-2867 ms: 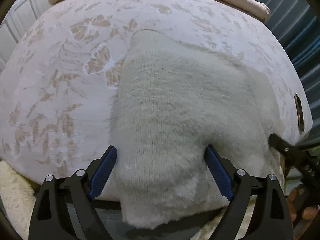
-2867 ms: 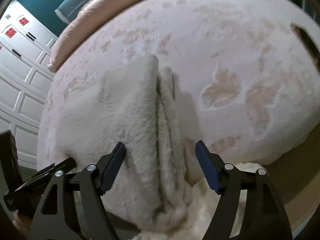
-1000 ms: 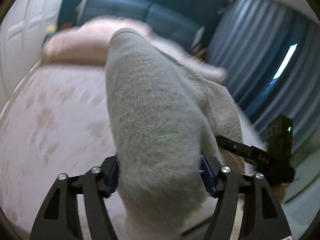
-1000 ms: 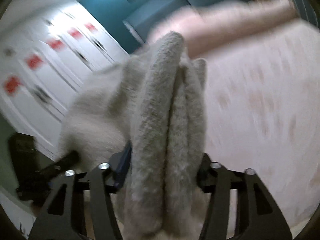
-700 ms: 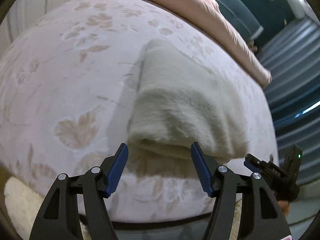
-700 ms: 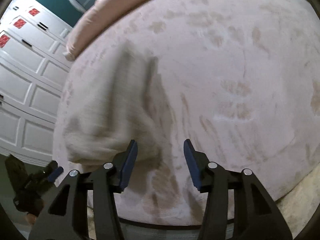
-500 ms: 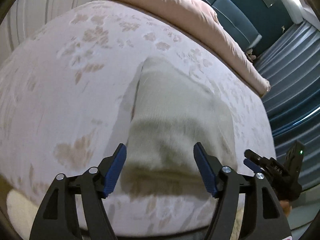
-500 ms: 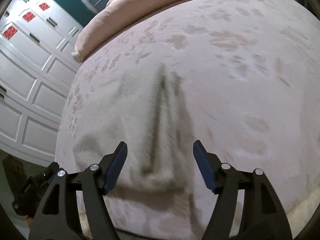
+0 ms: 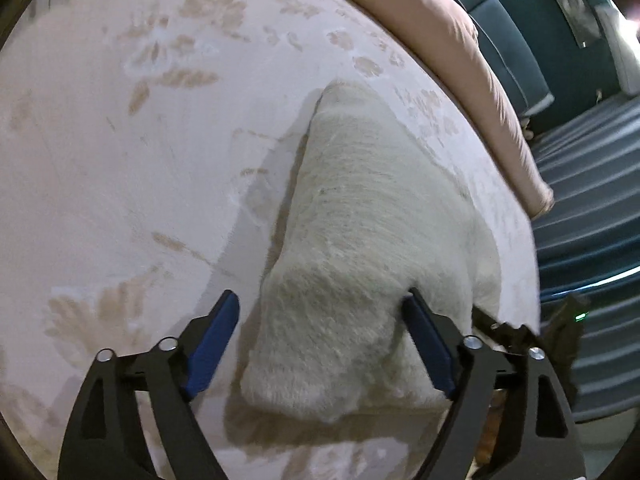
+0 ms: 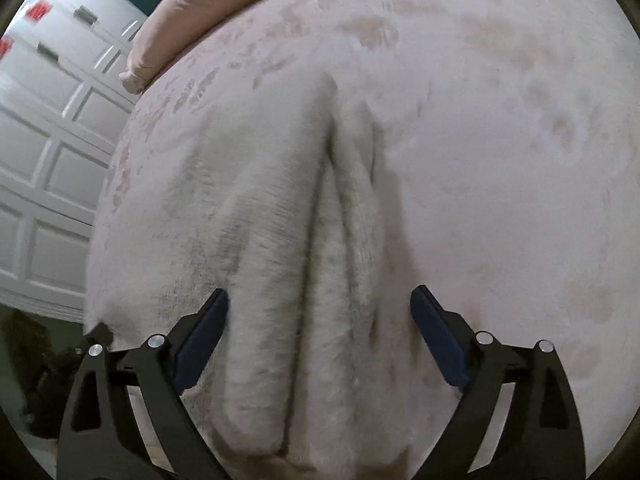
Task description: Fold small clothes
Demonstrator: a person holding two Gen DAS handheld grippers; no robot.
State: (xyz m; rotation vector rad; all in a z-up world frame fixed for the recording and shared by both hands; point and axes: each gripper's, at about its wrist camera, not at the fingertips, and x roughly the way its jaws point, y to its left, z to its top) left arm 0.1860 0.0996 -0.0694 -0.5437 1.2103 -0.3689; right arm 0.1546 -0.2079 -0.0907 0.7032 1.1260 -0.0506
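Fuzzy cream folded garment (image 10: 304,240): near end cut off by bottom edge in right wrist view, motion-blurred. White panelled doors (image 10: 44,160) smeared. Dark device (image 9: 568,332) beside garment partly hidden, unidentifiable.

Open bedspread (image 9: 120,160) left of the folded fuzzy garment (image 9: 360,240) and right of it (right wrist view); pink duvet roll (image 9: 460,52) blocks the far edge; white cabinet doors (image 10: 44,168) flank bed.

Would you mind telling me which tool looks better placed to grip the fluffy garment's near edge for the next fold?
Probably the left tool: its open jaws closely straddle a corner of the cream fluffy garment on the bed. The right tool, also open, stands wider around bunched folds.
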